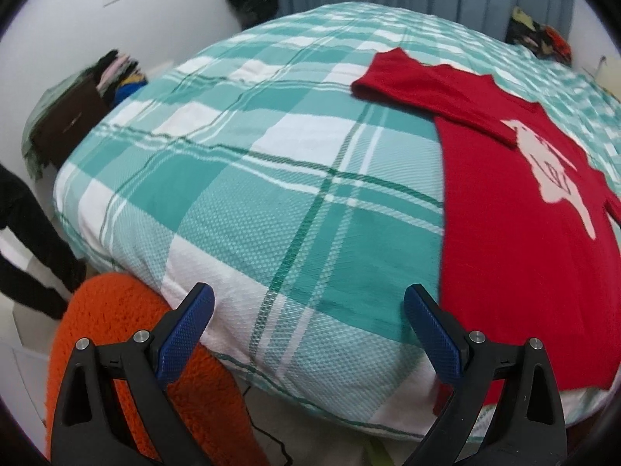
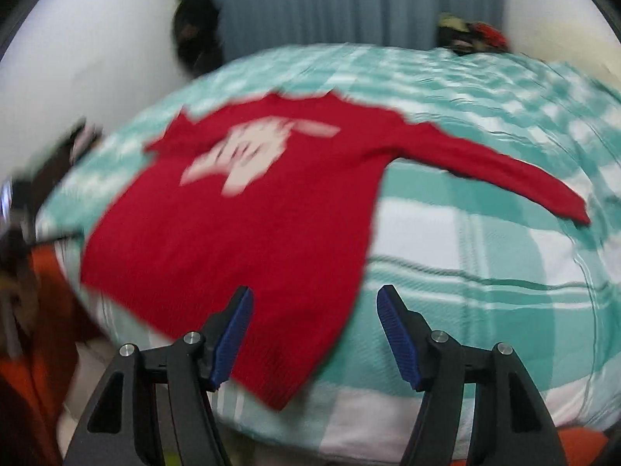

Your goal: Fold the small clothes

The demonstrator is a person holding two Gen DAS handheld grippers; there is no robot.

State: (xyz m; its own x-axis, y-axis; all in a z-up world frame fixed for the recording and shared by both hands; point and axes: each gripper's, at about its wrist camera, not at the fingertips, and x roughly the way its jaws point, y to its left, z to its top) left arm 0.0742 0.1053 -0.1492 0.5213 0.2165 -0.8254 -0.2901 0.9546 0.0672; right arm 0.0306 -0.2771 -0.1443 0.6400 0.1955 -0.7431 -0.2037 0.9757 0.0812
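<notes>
Here, one red sweater (image 2: 217,240), two open grippers.

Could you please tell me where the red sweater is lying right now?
The red sweater lies flat on the green plaid bedspread, at the right side of the left wrist view, its hem at the near bed edge.

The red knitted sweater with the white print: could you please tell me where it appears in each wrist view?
Left wrist view: the red knitted sweater fills the right side.
Right wrist view: it lies centre-left, one sleeve stretching right.
Shared landmark: the teal-and-white checked bed cover beneath it.
</notes>
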